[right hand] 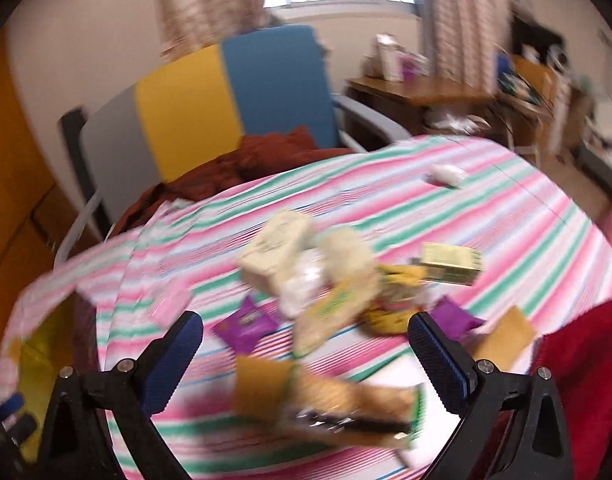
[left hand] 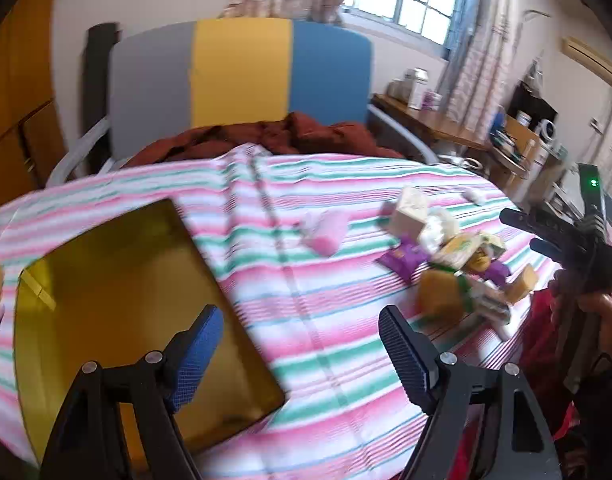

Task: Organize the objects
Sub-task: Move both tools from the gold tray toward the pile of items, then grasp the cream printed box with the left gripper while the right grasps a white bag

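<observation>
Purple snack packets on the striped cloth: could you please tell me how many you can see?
2. One purple foil packet lies at the pile's left edge; another purple foil packet lies at its right, behind the right gripper's finger. More may be buried.

**Colours & patterns on the bed**

Striped fabric bedsheet [left hand: 337,320]: pink, white & green bands w/ thin blue lines. Shiny rectangular yellow-gold tray [left hand: 118,304]: plain, no pattern. Padded headboard panel [left hand: 242,72]: grey, yellow & blue vertical blocks. Crumpled rust-brown blanket [left hand: 282,136]: solid. Small purple foil packet [right hand: 246,322], cream paper-wrapped block [right hand: 276,246], pale green printed box [right hand: 451,262]. Gripper pads [left hand: 198,356]: blue, arms black.
</observation>
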Available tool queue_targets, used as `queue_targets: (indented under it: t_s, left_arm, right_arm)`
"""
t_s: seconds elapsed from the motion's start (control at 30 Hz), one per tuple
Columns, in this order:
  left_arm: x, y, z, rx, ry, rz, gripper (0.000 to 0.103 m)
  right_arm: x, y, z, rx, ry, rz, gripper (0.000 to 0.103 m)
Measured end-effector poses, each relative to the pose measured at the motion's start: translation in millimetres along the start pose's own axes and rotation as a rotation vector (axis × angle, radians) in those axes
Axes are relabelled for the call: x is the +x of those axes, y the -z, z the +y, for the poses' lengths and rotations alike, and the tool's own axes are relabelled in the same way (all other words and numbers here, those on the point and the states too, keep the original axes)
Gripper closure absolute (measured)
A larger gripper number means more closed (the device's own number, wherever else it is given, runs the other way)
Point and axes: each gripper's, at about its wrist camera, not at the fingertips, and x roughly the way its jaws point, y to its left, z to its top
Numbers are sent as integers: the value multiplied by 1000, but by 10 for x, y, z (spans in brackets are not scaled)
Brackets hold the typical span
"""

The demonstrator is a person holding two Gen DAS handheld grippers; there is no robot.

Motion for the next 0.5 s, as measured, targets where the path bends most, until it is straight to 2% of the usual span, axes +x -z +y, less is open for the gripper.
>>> queue_targets:
  t_s: [0.13,0.33,0.4,0.5]
  left_arm:
    - [215,-278,-303,74,38,6,22]
    - [647,-643,-790,202,111,24,22]
    - [872,-762,-966,247,113,44,23]
    - [1179,-924,-1174,293,153,74,28]
  right_arm:
    - [67,-253,-426,118,57,-5,0]
    - [176,-564,-799,126,137,-36,0]
    - [238,-676,-958,147,154,-46,0]
    - [321,-799,-1179,194,174,-74,0]
